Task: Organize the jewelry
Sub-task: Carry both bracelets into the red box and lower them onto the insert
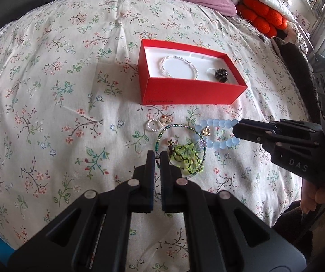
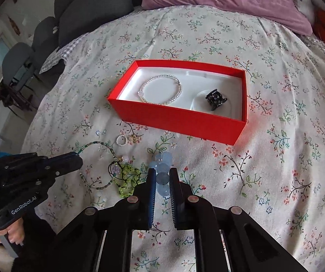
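On floral bedspread (image 1: 49,90): red box (image 1: 192,93) is set open, with pearl bracelet (image 1: 178,66) and dark clip (image 1: 221,75) laid inside. Near box front, loose pieces are scattered: small pearl ring (image 1: 152,124), green beaded necklace (image 1: 180,133), yellow-green bead piece (image 1: 185,156). Left gripper (image 1: 157,155) is closed on the green necklace's strand. Right gripper (image 2: 162,174) is clamped on blue bead bracelet (image 2: 162,167), beads pinched between pads; rest of bracelet is draped toward the bedspread.
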`<state>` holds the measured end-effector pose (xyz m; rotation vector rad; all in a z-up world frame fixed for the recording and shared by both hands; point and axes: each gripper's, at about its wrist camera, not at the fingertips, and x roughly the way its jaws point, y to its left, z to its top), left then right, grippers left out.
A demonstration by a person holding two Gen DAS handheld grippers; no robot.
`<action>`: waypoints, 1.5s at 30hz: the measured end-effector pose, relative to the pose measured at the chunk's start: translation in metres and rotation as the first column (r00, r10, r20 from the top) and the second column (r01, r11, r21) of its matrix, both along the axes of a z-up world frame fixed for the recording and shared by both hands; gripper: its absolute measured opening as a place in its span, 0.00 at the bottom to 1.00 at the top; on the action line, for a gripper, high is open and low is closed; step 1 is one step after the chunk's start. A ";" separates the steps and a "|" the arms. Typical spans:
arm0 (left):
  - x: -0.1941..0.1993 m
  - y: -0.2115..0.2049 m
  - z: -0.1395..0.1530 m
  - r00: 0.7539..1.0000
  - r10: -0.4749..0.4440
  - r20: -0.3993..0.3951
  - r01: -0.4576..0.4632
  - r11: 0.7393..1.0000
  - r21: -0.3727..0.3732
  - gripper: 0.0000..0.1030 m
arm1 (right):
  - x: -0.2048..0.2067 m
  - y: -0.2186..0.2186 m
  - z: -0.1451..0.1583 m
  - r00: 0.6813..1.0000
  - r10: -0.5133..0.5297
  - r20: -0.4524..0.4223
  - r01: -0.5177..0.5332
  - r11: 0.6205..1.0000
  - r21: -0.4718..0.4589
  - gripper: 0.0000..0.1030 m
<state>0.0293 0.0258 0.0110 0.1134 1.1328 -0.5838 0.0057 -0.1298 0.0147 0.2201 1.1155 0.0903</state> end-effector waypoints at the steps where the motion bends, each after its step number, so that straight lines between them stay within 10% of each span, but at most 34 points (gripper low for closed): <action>1: 0.000 -0.001 0.002 1.000 0.001 0.002 -0.001 1.000 -0.004 0.05 | 0.000 0.000 0.003 1.000 -0.001 0.006 0.001 1.000 0.004 0.11; 30: 0.055 -0.037 0.028 0.994 0.101 0.048 -0.098 0.993 -0.067 0.05 | 0.027 -0.021 0.076 0.969 -0.111 0.220 0.109 0.994 0.022 0.11; 45: 0.085 -0.067 0.003 0.985 0.162 0.059 -0.162 0.987 -0.006 0.05 | 0.071 -0.043 0.042 0.970 -0.180 0.162 0.181 0.983 0.010 0.11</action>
